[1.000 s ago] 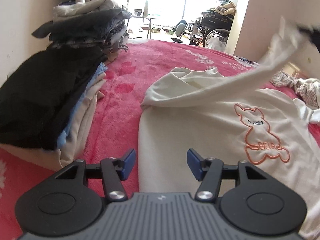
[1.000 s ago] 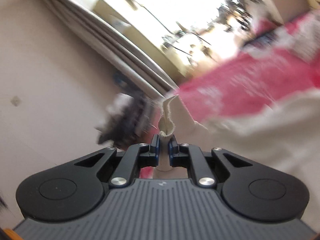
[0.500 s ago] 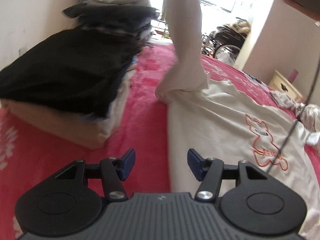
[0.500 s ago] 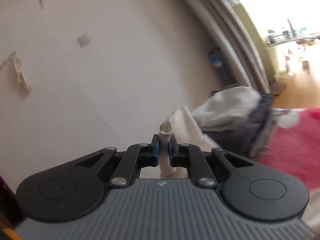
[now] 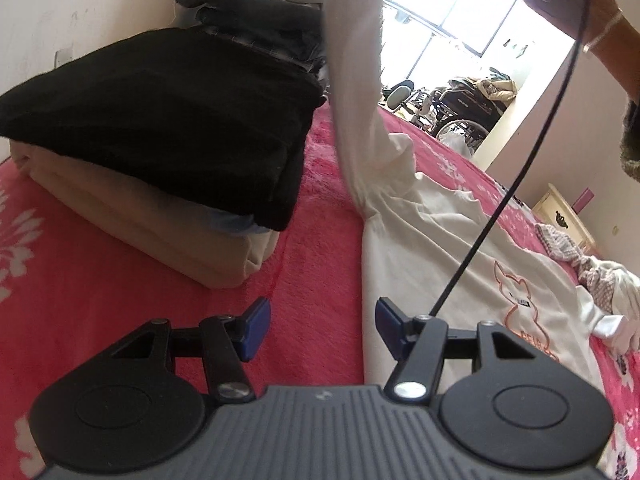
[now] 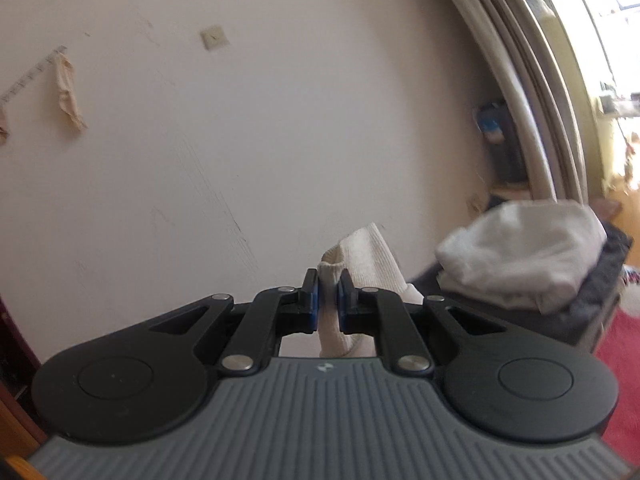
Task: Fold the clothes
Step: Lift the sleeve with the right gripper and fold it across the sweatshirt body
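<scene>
Across the pink bed, the cream sweatshirt is lying spread, unfolded; the right tool is pinching its cuff aloft, the left tool gaping empty beside folded stacks at upper left.

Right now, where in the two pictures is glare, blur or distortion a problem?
Left wrist view: the window is blown out, and the fisheye bends the room edges; the sweater and left gripper are sharp. Right wrist view: the doorway at right is overexposed, the white garment is soft; the cuff in the right gripper is clear.
</scene>
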The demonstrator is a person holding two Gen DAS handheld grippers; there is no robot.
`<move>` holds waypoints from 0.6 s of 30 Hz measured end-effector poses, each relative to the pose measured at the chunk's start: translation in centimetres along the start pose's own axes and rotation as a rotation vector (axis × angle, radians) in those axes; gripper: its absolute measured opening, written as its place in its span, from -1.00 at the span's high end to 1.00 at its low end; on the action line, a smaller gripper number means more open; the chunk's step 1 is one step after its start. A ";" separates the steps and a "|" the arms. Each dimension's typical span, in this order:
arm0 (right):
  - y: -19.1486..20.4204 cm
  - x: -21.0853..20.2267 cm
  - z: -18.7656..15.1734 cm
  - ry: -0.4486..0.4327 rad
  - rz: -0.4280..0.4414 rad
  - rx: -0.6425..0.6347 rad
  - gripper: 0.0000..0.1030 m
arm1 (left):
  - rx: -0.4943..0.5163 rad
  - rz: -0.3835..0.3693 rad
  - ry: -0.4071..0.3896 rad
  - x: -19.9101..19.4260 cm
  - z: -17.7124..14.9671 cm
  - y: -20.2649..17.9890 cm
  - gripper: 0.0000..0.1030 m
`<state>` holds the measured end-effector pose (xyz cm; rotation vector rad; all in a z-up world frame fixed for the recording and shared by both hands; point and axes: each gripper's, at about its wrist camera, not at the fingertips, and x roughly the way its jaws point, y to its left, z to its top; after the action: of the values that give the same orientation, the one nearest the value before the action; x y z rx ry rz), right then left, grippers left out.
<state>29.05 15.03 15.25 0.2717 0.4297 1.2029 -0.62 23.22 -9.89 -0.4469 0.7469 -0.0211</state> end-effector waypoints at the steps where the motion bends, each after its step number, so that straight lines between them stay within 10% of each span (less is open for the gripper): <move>1: 0.1 -0.4 0.3 -0.013 0.012 -0.007 0.85 | -0.005 -0.002 0.001 0.0 0.0 0.2 -0.15; 9: 0.2 0.9 1.6 -0.011 0.180 -0.066 0.85 | -0.029 -0.003 0.004 0.0 0.1 1.0 -0.15; 18: 2.4 15.5 -5.6 0.388 0.107 -0.161 0.74 | -0.020 0.012 0.002 0.1 0.0 1.0 -0.15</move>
<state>28.99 30.26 8.55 -0.0827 0.6565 1.3918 -0.72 24.12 -10.35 -0.4612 0.7518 -0.0031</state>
